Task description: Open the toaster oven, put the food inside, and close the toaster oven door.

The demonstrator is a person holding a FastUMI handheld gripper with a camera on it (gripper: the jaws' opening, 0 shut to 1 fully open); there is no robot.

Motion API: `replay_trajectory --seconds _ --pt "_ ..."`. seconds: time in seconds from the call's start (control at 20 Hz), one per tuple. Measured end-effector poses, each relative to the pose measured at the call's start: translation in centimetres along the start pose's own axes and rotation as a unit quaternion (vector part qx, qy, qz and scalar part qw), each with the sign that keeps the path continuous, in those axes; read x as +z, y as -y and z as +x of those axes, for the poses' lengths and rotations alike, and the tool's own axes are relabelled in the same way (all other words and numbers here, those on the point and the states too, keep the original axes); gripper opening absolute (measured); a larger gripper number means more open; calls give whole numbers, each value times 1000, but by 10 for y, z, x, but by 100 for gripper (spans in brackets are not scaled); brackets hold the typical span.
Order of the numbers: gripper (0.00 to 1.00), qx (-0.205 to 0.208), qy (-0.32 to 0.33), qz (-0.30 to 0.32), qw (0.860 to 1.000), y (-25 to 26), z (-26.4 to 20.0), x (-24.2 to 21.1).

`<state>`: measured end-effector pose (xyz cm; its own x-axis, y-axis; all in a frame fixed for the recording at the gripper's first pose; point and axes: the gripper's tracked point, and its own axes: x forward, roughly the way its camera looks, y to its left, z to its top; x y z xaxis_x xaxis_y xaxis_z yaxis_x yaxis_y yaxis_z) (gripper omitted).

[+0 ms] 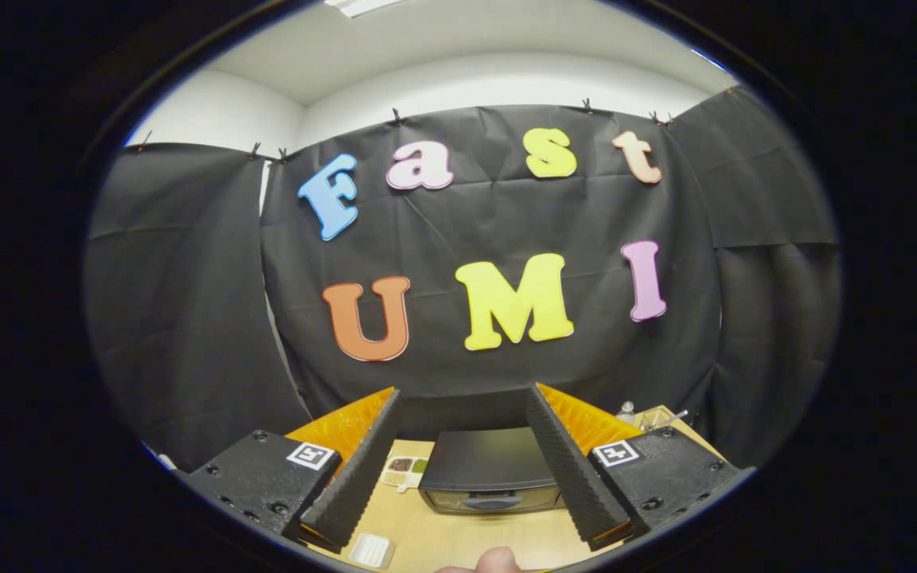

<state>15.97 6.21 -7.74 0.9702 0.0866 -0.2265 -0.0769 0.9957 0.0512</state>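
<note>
Black toaster oven [490,469] w/ grey door handle, light wood table [466,541], white block [371,551] nr front, food tray [404,471] w/ brown, green & tan bits.

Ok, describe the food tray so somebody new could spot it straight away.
On the wooden table, find the black toaster oven seen between the open gripper fingers. The food tray lies flat just beside it, by one finger: pale, split into compartments of brown and green food.
</note>
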Motion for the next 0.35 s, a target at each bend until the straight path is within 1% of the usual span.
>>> replay_trajectory --seconds 0.35 --pt "100 5 1 -2 1000 -6 -1 1"
